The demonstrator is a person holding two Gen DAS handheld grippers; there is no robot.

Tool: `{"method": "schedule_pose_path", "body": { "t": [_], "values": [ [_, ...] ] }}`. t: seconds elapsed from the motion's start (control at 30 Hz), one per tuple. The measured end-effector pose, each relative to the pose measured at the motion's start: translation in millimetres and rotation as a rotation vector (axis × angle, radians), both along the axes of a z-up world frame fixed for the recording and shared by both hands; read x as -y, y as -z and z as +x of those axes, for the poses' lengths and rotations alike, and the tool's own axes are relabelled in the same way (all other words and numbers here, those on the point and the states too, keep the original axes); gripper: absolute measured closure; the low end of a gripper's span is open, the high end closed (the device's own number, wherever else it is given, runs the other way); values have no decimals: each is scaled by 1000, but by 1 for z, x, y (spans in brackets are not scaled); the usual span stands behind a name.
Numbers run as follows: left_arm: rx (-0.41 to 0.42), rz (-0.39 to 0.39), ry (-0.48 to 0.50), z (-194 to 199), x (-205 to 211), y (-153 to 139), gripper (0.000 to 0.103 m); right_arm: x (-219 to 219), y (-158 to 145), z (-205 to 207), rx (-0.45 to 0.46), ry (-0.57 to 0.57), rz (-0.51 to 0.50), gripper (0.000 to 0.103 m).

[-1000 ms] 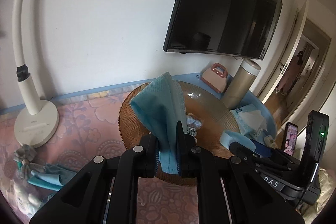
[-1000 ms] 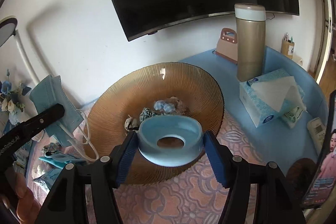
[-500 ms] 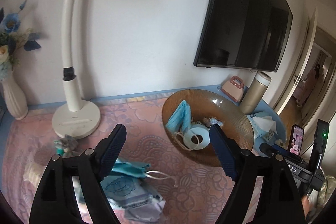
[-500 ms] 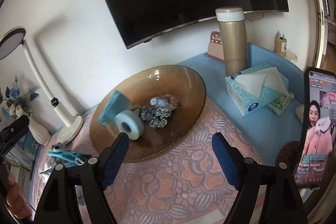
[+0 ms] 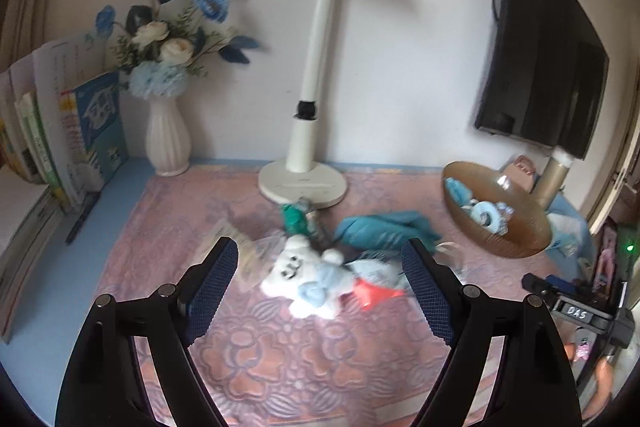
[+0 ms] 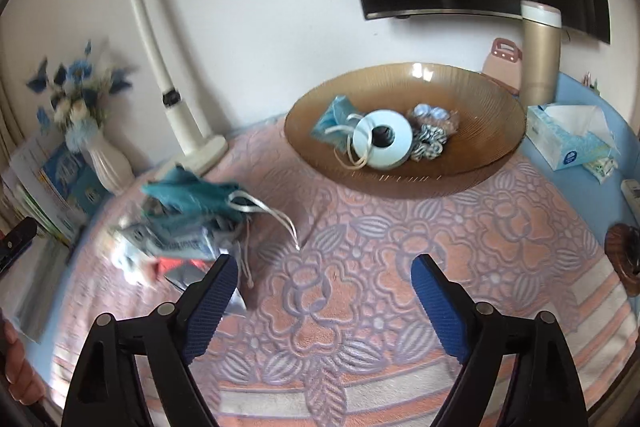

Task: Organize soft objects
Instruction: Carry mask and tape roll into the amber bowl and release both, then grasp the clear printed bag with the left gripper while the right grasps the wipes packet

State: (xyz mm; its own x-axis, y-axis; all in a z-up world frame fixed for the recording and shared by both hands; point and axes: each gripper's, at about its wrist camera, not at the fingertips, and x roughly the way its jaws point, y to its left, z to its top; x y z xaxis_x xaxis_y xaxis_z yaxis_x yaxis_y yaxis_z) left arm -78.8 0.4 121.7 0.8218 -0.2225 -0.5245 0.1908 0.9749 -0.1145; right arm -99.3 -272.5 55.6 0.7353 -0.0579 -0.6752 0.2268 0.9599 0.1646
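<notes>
1 bowl – 1 mask, 1 ring, 2 scrunchies

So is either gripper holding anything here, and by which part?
Nothing is held. The left gripper and right gripper both have jaws opening with nothing between them.

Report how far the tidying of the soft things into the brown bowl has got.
Done: the brown bowl holds a blue face mask, a pale blue ring and scrunchies.

In hand: nothing. The left gripper and right gripper are both empty, jaws opening.

Left: the pile on the pink mat, including a white plush toy, a teal cloth and packets, not yet in the bowl.
</notes>
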Motion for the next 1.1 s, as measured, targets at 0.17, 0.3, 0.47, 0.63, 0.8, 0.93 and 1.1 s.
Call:
{"method": "schedule_pose_path", "body": {
  "t": [0.17, 0.3, 0.47, 0.63, 0.8, 0.93, 1.1],
  "values": [
    [-122, 134, -68, 18, -15, 81, 19, -18, 43, 12, -106, -9, -76, 15],
    [-216, 44, -62, 30, -30, 101, 19, -6, 49, 14, -119, -10, -13, 15],
    [-247, -75, -56, 36, -51, 105, 19, 4, 54, 15, -119, -9, 62, 15],
    [-224, -74, -62, 32, -50, 103, 19, 3, 54, 16, -125, -17, 53, 13],
    [-215, -68, -69, 30, -48, 101, 19, 3, 51, 14, -111, -17, 66, 14],
    [-252, -101, -91, 31, -60, 91, 19, -13, 30, 13, -93, -83, 62, 14],
    [-243, -127, -113, 42, -77, 48, 19, -71, -21, 26, -23, -270, -41, 14]
  ]
}}
